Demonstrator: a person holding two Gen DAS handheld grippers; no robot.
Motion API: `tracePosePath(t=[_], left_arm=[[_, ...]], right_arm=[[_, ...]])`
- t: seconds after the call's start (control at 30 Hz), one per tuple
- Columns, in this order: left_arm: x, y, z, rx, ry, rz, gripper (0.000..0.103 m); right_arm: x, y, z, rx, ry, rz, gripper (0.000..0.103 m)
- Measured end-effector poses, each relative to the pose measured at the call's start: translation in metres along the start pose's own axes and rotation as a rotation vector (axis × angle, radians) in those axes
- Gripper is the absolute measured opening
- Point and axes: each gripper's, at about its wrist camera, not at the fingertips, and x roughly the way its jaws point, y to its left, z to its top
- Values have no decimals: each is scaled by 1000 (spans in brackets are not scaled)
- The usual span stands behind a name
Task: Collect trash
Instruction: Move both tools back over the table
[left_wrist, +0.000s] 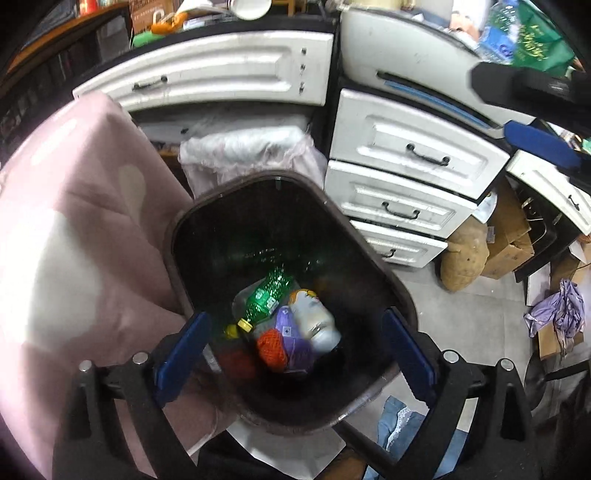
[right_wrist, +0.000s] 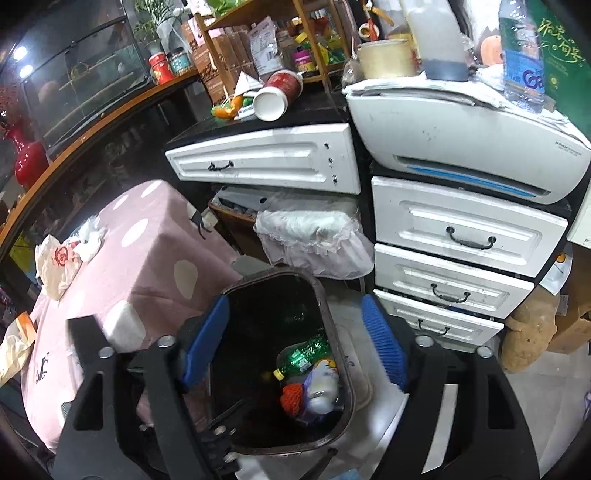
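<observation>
A dark brown bin (left_wrist: 295, 192) stands on the floor with its mouth open, and at its bottom lie one green plastic bottle with a yellow cap (left_wrist: 266, 295), one pale bottle (left_wrist: 317, 317), one orange net (left_wrist: 272, 347) and one purple wrapper (left_wrist: 295, 343), all touching. Both the left gripper (left_wrist: 295, 354) and the right gripper (right_wrist: 295, 343) hang over the bin with jaws spread and nothing between them. Just beside the bin are a pink spotted cloth (right_wrist: 147, 258) and a white chest with three drawers (right_wrist: 458, 266); on the cloth, crumpled bags (right_wrist: 62, 258) lie well apart from the bin.
</observation>
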Motion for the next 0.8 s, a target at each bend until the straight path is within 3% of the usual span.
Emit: tracePosePath(t=[0.37,0.8], left_arm=[[-83,29,-13,-52,-174,74,97],[-151,116,-41,-185,-278,238,97]], right_arm=[[-2,6,2,16,-15,34,86],[-1,89,-2,-173,-37,176,91]])
